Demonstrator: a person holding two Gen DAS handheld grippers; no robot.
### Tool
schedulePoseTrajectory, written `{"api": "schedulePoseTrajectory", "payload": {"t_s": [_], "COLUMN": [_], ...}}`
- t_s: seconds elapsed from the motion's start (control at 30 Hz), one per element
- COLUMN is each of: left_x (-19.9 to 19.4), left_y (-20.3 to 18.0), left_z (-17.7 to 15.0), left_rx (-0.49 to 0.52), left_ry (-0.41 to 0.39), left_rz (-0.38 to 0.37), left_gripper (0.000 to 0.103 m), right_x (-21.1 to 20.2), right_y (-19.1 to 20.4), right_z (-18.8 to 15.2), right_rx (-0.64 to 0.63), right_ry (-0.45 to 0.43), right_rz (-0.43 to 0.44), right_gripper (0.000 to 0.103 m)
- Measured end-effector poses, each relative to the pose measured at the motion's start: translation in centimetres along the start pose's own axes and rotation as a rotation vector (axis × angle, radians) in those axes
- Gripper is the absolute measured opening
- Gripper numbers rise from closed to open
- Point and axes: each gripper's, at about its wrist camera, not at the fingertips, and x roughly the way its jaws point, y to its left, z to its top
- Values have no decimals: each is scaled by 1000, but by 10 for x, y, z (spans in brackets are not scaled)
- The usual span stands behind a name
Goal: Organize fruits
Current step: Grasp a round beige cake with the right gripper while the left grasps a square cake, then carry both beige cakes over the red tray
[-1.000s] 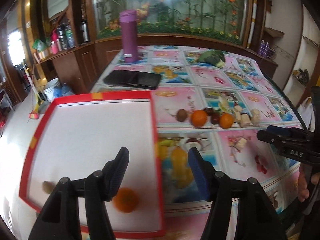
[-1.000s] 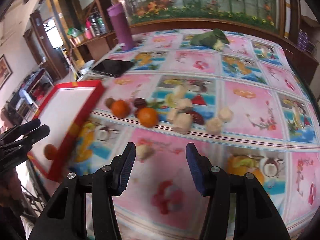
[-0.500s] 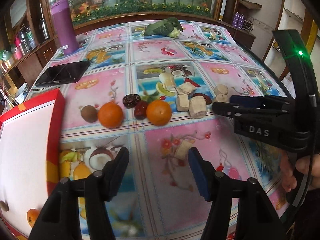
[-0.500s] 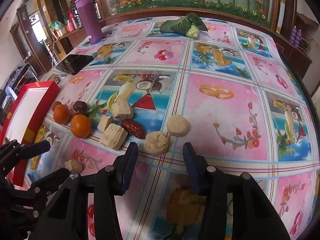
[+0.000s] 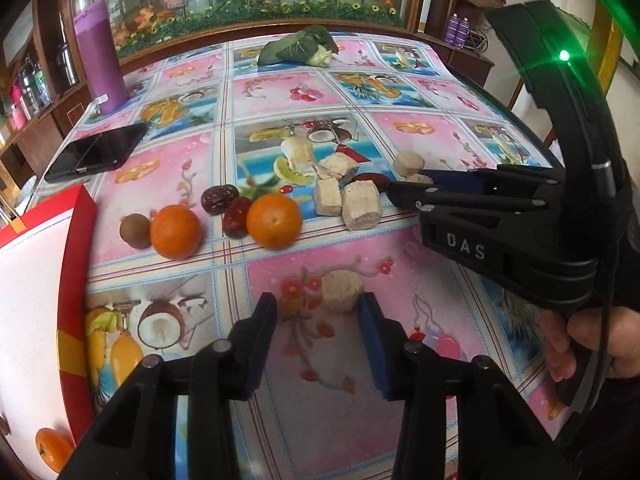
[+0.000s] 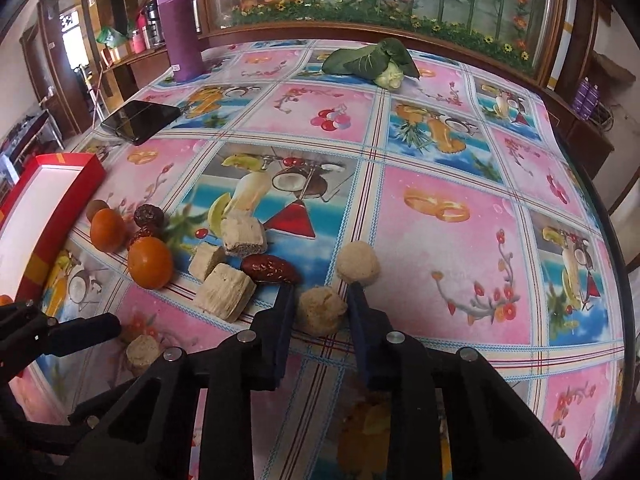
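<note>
Two oranges (image 5: 274,221) (image 5: 175,232), dark red dates (image 5: 236,222), a brown round fruit (image 5: 135,231) and several beige chunks (image 5: 360,210) lie in a row on the fruit-print tablecloth. My left gripper (image 5: 318,322) is open, with a beige chunk (image 5: 342,291) just ahead of its right finger. My right gripper (image 6: 320,314) stands open around another beige chunk (image 6: 322,311), jaws close beside it. The red tray (image 5: 76,216) at left holds an orange (image 5: 52,450). The right gripper also shows in the left wrist view (image 5: 404,192).
A black phone (image 5: 98,152), a purple flask (image 5: 100,56) and a leafy green vegetable (image 5: 298,50) lie farther back on the table. A wooden ledge with a glass cabinet runs along the far edge. A date (image 6: 270,269) lies just left of my right gripper.
My left gripper swung right from over the tray to the beige chunk near the table's front. My right gripper moved forward and its jaws narrowed around a round beige chunk.
</note>
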Motion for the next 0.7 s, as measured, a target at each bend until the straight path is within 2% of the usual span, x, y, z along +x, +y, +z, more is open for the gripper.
{"api": "schedulePoseTrajectory", "payload": {"t_s": [0.3, 0.57, 0.7], "left_x": [2, -21, -51], "left_y": [-1, 7, 27], "left_z": [2, -3, -9], "left_rx": [1, -16, -36], "left_ry": [-25, -84, -145], "left_rz": [-30, -35, 21], "left_gripper": [22, 22, 22], "right_x": [-20, -41, -52], "right_y": [-24, -10, 19], "right_z": [-13, -17, -12], "right_rx": [129, 142, 102], "right_ry": [-20, -48, -68], "right_rz": [86, 149, 194], "right_gripper": [26, 26, 26]}}
